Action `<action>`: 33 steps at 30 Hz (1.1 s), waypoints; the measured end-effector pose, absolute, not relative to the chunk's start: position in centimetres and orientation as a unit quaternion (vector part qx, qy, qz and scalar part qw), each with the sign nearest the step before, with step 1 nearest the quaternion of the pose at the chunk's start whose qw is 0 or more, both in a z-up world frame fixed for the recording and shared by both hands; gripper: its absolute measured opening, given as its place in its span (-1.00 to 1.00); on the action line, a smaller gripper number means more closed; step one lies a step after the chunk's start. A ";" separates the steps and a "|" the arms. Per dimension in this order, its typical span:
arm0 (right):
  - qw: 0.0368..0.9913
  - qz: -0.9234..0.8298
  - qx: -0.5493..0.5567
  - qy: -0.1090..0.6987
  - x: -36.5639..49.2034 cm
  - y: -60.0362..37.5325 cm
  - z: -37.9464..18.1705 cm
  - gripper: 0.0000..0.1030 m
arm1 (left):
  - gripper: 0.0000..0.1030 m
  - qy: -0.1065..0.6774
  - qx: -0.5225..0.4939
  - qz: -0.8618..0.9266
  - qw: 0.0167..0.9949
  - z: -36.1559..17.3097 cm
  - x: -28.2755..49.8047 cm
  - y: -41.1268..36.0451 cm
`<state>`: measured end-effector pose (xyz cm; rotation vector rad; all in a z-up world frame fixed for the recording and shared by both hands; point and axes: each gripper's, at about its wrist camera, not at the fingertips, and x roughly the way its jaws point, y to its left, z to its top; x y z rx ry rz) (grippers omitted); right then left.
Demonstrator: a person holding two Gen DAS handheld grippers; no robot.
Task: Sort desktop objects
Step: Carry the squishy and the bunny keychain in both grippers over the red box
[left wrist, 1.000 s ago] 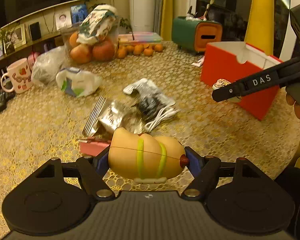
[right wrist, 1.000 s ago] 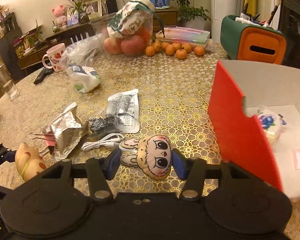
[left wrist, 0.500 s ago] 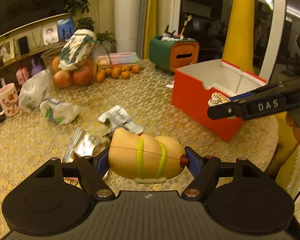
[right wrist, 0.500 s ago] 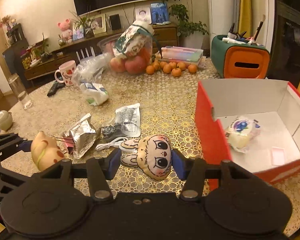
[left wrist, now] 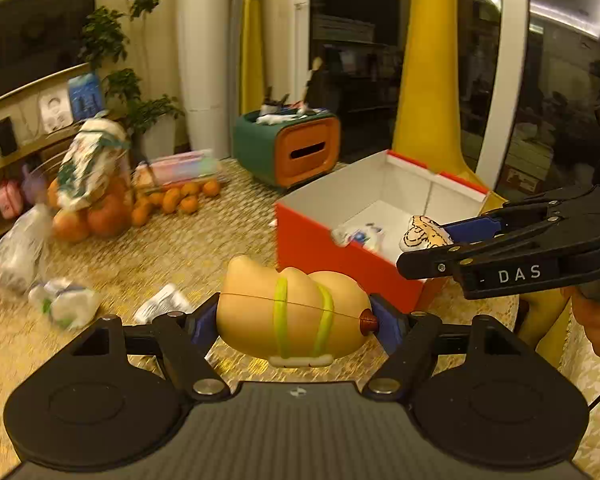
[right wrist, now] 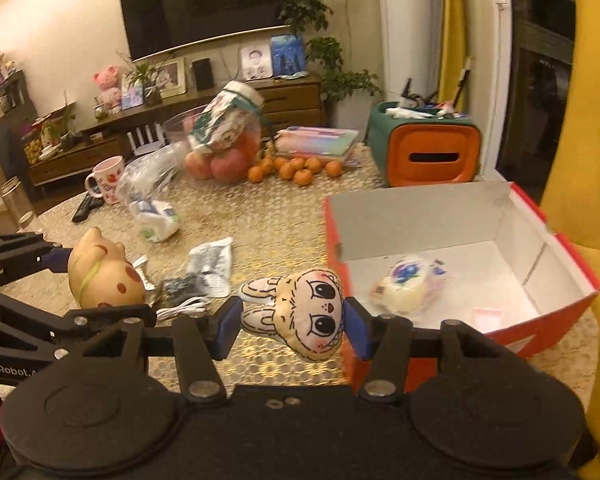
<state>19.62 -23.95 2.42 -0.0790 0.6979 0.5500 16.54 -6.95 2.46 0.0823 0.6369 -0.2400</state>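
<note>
Two toys ride toward the red box: my left gripper pinches a pig figurine, my right gripper a plush bunny head; next I must carry each over the rim and release.

toys: 2 | boxes: 1 | mugs: 1 | remotes: 1
</note>
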 end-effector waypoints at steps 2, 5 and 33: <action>0.905 0.258 -0.036 0.335 20.0 -24.9 2.6 0.03 | 0.47 0.311 0.044 -0.126 0.941 2.7 17.3 -7.9; 0.910 0.245 -0.035 0.333 20.7 -26.2 2.7 0.03 | 0.47 0.310 0.052 -0.138 0.939 3.0 18.4 -9.2; 0.923 0.155 -0.051 0.349 29.7 -33.7 1.2 0.03 | 0.47 0.390 0.087 -0.204 0.894 0.8 29.3 -20.1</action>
